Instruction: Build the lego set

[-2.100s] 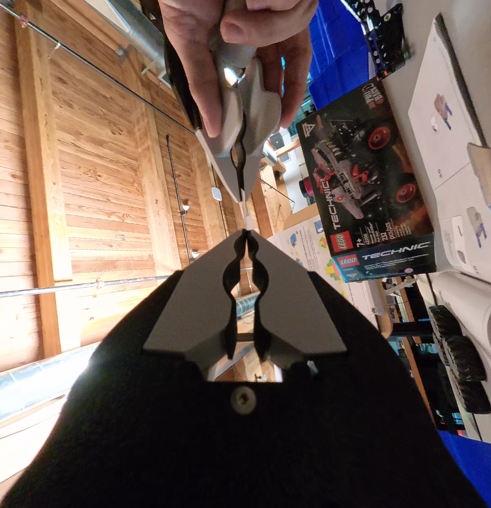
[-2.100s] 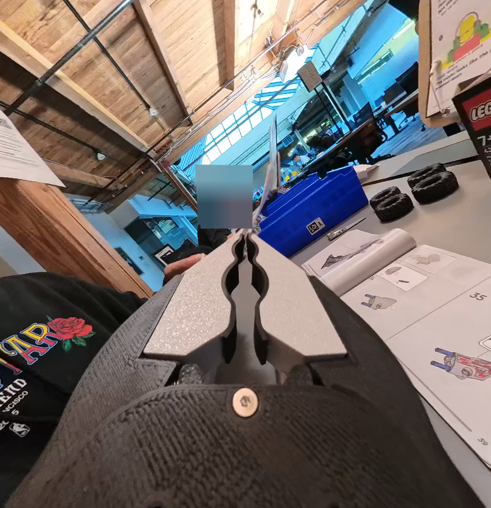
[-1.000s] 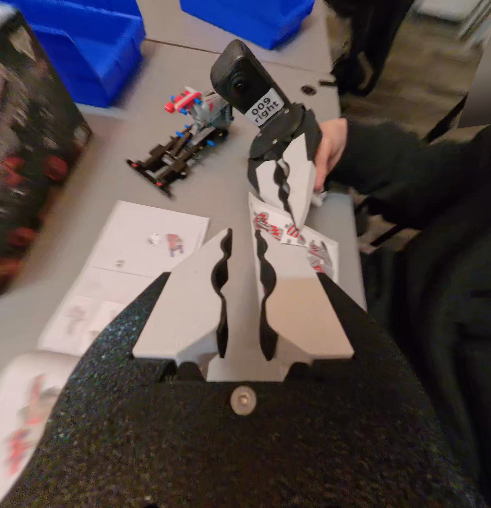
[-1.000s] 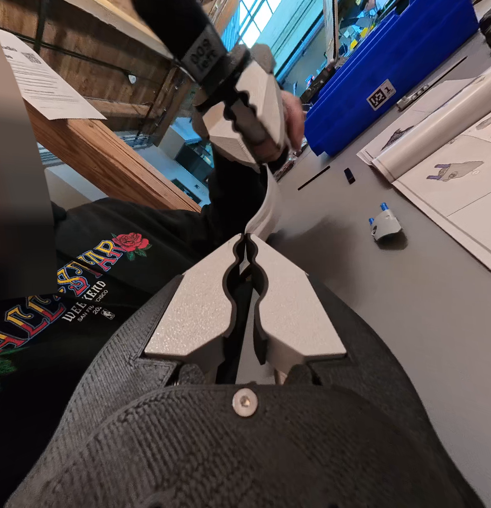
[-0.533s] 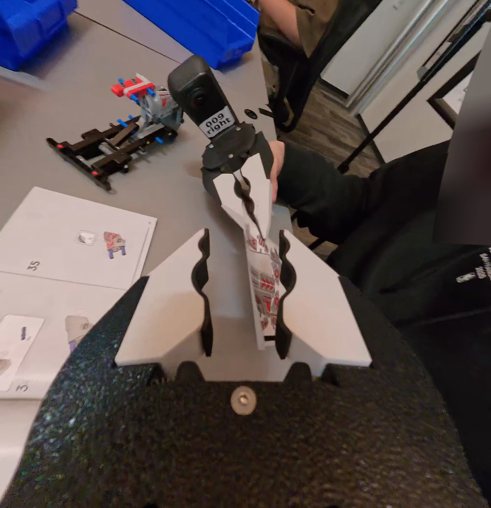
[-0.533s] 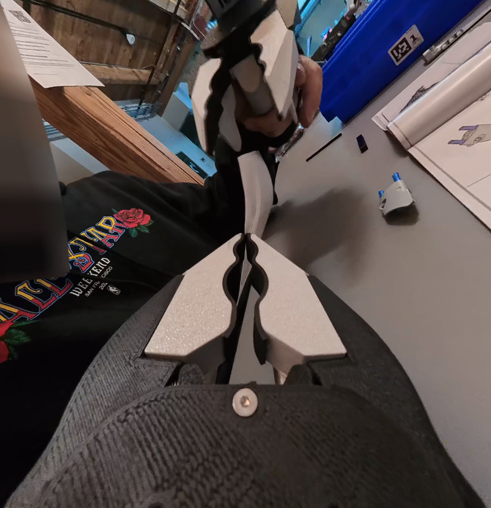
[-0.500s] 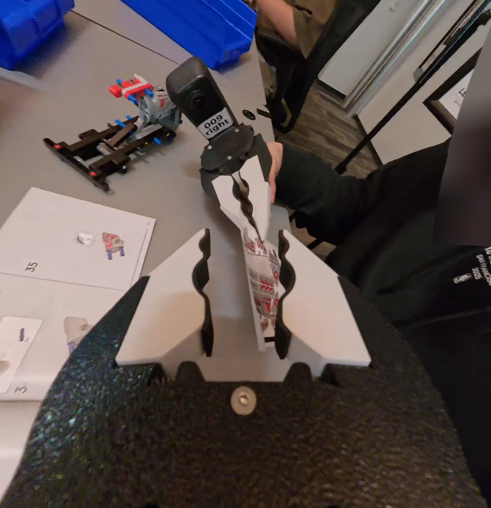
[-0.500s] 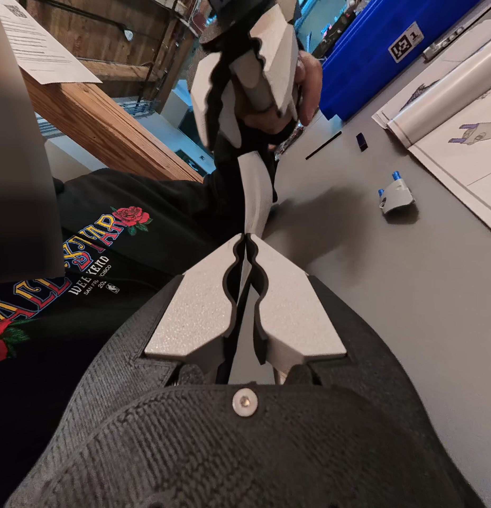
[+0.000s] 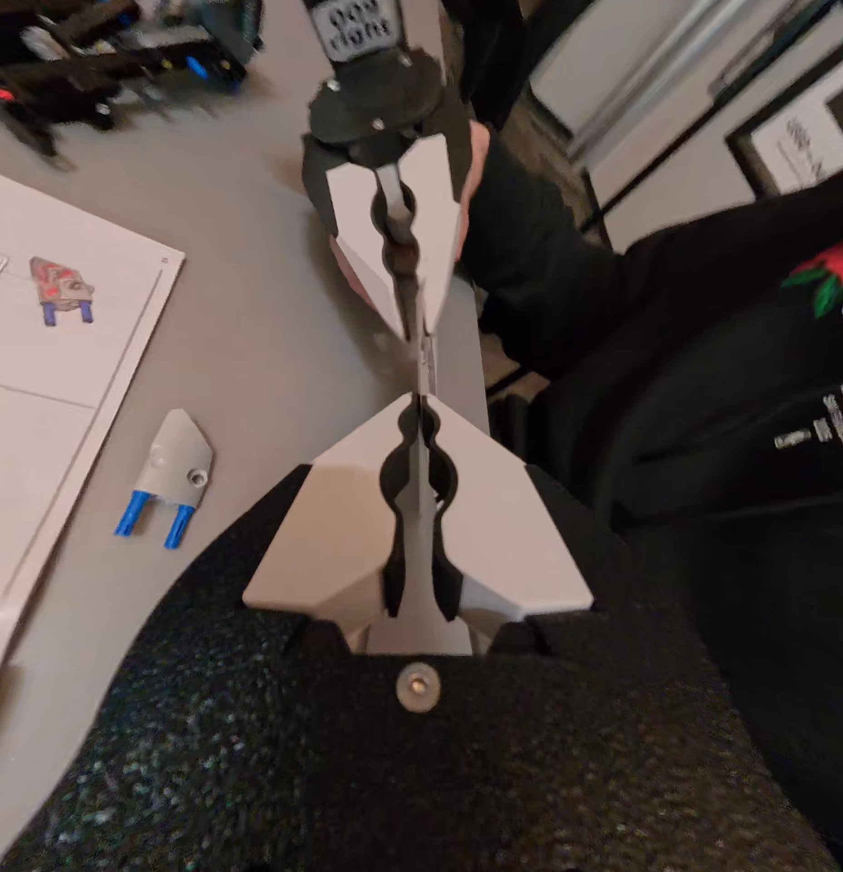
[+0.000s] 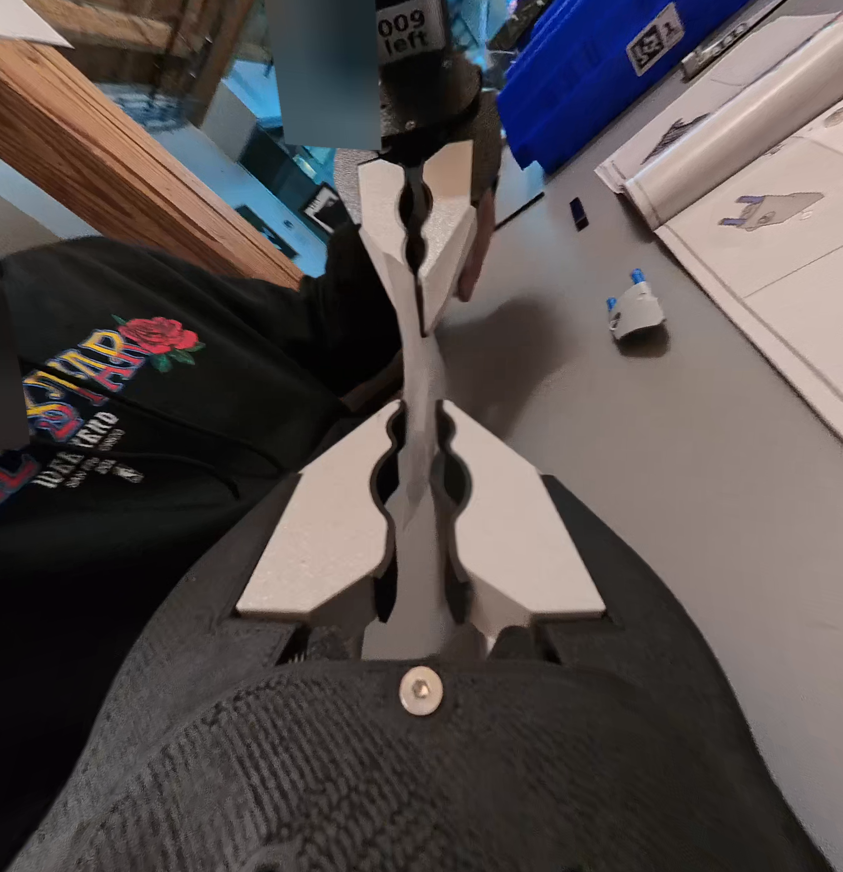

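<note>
A white sticker sheet (image 9: pixel 427 368) with red prints hangs edge-on between my two grippers, above the near table edge. My left gripper (image 9: pixel 418 397) is shut on one end of it. My right gripper (image 10: pixel 419 402) faces it tip to tip; its jaws stand slightly apart with the sheet (image 10: pixel 417 377) between them. The left gripper (image 10: pixel 420 330) also shows in the right wrist view, and the right gripper (image 9: pixel 417 332) in the left wrist view. A small grey lego piece (image 9: pixel 176 465) with two blue pins lies on the grey table (image 9: pixel 249 264), left of my left gripper; it also shows in the right wrist view (image 10: pixel 638 314).
The open instruction booklet (image 9: pixel 56 354) lies at the left and also shows in the right wrist view (image 10: pixel 763 264). A black lego chassis (image 9: pixel 80 61) sits at the far side. A blue bin (image 10: pixel 598 71) and a small dark piece (image 10: pixel 579 212) are beyond. A person in black clothing (image 9: pixel 693 424) sits close by. My hands' fingertips stand some 4 centimeters from each other. It is some 10 centimeters from my left tips to the small grey lego piece (image 9: pixel 176 465). Look for it in the right wrist view (image 10: pixel 629 306) too.
My left gripper has closed on the sticker sheet, which was loose between its open jaws. My right gripper's jaws have parted a little. The sheet now stands edge-on between both.
</note>
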Available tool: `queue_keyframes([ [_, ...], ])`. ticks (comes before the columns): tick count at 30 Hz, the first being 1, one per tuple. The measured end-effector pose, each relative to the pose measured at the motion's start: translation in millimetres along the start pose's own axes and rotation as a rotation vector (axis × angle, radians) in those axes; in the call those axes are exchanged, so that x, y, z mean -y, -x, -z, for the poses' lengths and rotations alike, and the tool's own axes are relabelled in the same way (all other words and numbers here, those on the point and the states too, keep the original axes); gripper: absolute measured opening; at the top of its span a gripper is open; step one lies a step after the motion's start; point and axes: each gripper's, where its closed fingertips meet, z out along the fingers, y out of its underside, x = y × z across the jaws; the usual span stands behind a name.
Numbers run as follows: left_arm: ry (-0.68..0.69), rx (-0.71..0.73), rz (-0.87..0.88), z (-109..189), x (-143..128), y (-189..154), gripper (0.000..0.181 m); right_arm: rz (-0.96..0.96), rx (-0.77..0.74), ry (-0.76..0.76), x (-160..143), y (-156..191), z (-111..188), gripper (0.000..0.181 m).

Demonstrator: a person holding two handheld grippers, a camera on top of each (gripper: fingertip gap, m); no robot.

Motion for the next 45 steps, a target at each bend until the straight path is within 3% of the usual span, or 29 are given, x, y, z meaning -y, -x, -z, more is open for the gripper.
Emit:
queue_keyframes([
  [2, -0.088, -0.018, 0.048, 2, 0, -3, 0.000, 0.033, -0.067, 0.008, 1, -8, 0, 0.024],
  [6, -0.225, -0.048, 0.136, 6, -5, -3, 0.000, 0.098, -0.057, -0.058, 15, -4, -3, 0.019],
  [9, -0.314, -0.123, 0.163, 10, -4, -11, 0.000, 0.064, -0.011, 0.018, 3, -1, -13, 0.015],
  [14, -0.318, -0.126, 0.162, 6, -12, -10, 0.000, 0.099, 0.021, 0.043, 2, 6, -25, 0.000],
  [18, -0.308, -0.099, 0.133, 6, -12, -6, 0.000, 0.077, 0.036, 0.040, 2, 6, -25, 0.000],
  [22, -0.230, 0.059, 0.022, 10, -16, 9, 0.007, 0.008, 0.024, 0.041, 1, -1, -26, 0.000],
  [25, -0.190, 0.237, -0.090, 20, -8, 21, 0.032, -0.004, 0.001, 0.041, 1, -6, -27, 0.000],
  [29, -0.188, 0.605, -0.434, 42, 17, 28, 0.030, -0.042, -0.049, 0.018, 5, -16, -25, 0.000],
  [32, -0.073, 0.722, -0.656, 33, 18, 18, 0.028, -0.058, -0.081, -0.006, 8, -22, -24, 0.000],
  [34, -0.058, 0.860, -0.804, 36, 27, 14, 0.027, -0.069, -0.104, -0.016, 9, -26, -23, 0.000],
  [36, -0.040, 0.895, -0.894, 33, 29, 8, 0.021, -0.072, -0.112, -0.027, 10, -27, -23, 0.000],
  [39, 0.050, 0.922, -0.797, 34, 16, 27, 0.029, -0.075, -0.116, -0.050, 14, -28, -21, 0.000],
  [41, 0.038, 0.946, -0.732, 40, 12, 39, 0.030, -0.071, -0.099, -0.059, 15, -25, -20, 0.000],
  [43, -0.007, 0.828, -0.581, 32, 5, 41, 0.027, -0.056, -0.076, -0.053, 14, -21, -20, 0.000],
  [45, -0.078, 0.659, -0.414, 22, 2, 36, 0.011, -0.047, -0.063, -0.039, 12, -18, -21, 0.000],
])
